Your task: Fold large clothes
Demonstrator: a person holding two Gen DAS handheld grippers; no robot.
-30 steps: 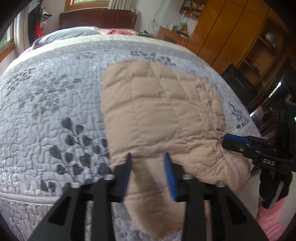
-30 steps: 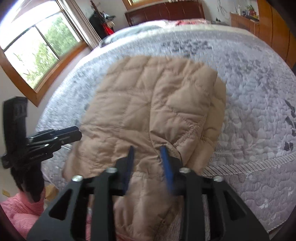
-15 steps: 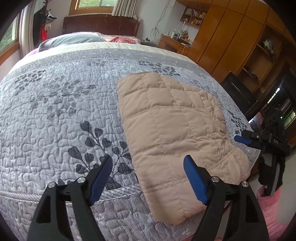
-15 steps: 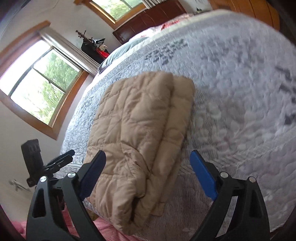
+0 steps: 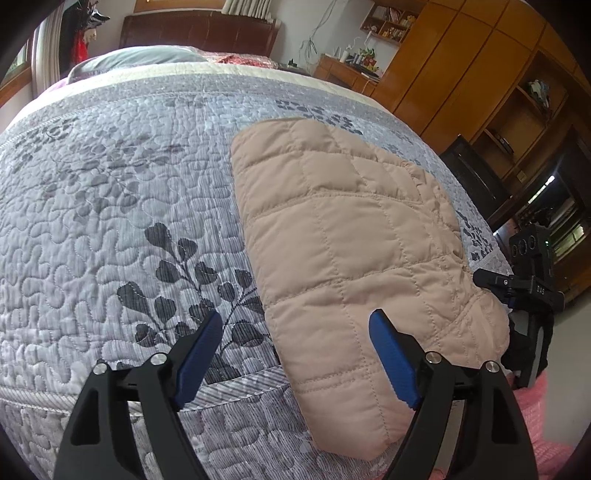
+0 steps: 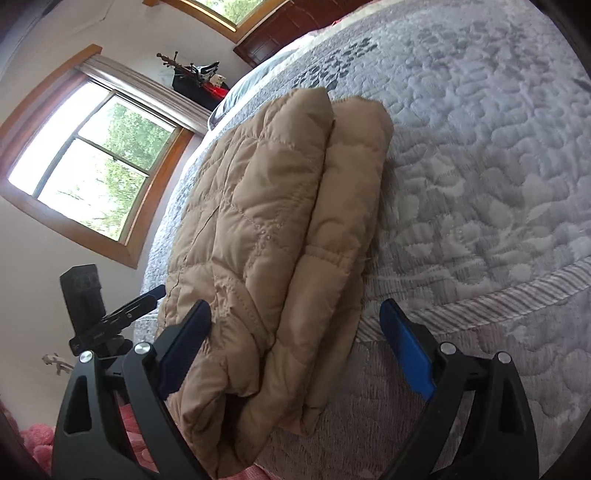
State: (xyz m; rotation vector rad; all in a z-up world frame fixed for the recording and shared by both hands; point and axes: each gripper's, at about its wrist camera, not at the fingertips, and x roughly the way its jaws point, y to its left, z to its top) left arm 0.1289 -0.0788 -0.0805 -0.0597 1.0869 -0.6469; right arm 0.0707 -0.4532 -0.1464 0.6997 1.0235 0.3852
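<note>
The left gripper (image 5: 295,354) has just been opening, and its blue fingers (image 5: 393,363) stand spread at the bottom of the frame, clear of the folded tan quilted jacket (image 5: 354,266); the right gripper (image 6: 295,350) has likewise just opened wide, the jacket's near edge between its fingers but unpressed. The jacket lies right of centre on a grey leaf-patterned quilted bedspread (image 5: 110,221), its end overhanging the bed's near edge. Beyond are a dark headboard (image 5: 199,33), wooden cabinets (image 5: 461,70) at the upper right, and, in the right wrist view, a wood-framed window (image 6: 99,170) at the left.
</note>
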